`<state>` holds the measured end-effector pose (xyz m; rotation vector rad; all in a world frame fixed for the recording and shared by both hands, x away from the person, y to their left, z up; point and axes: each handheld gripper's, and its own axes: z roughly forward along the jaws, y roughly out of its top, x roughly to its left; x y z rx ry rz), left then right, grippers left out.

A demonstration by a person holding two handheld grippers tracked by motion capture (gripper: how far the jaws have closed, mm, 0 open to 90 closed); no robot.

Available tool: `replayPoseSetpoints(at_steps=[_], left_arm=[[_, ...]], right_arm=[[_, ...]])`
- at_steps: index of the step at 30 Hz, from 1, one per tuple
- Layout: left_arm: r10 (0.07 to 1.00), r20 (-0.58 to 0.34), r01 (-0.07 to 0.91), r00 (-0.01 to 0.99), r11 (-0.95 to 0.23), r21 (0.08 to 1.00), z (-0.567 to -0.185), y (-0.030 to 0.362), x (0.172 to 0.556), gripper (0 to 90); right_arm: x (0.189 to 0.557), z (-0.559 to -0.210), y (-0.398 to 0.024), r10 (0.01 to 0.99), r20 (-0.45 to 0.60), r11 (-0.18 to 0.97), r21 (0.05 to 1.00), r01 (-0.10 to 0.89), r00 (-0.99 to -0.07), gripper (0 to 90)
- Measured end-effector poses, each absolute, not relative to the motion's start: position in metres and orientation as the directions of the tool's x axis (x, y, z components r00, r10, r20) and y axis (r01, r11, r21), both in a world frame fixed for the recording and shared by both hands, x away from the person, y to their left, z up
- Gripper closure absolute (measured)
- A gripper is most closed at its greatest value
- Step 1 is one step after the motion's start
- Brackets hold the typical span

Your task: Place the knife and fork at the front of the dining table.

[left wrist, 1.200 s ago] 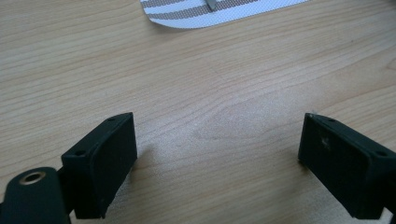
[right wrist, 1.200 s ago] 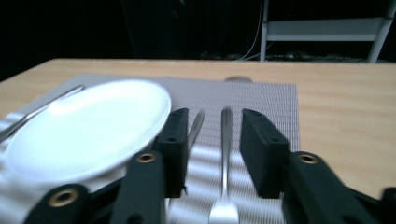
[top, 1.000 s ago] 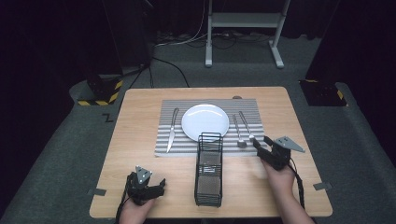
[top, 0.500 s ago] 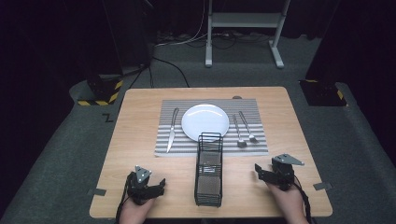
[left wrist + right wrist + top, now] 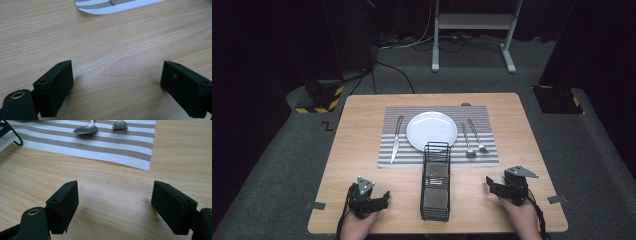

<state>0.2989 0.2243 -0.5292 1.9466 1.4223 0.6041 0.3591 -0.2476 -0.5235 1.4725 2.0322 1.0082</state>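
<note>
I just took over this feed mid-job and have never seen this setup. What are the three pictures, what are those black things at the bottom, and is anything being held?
There is no robot arm here. A person holds a hand-held two-jaw gripper in each hand. The high view looks down on the wooden table from above the person's side: the left gripper is near the bottom left, the right gripper near the bottom right.

The other two pictures come from cameras riding on the grippers, each looking along its own black jaws. In both, the jaws stand wide apart over bare wood, holding nothing.

On the table lies a striped placemat with a white plate, a knife left of the plate, and a spoon and fork to its right. A black wire caddy stands between the grippers, its far end on the mat's near edge.
</note>
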Motion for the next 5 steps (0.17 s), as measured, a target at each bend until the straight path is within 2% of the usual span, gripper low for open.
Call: replayPoseSetpoints(at_steps=[5], left_arm=[[0.942, -0.002, 0.649, 0.335, -0.229, 0.726, -0.5290, 0.2243, 0.2999, 10.9]], right_arm=[[0.3605, -0.5236, -0.2468, 0.936, 0.057, 0.185, 0.760, 0.623, -0.347, 20.1]])
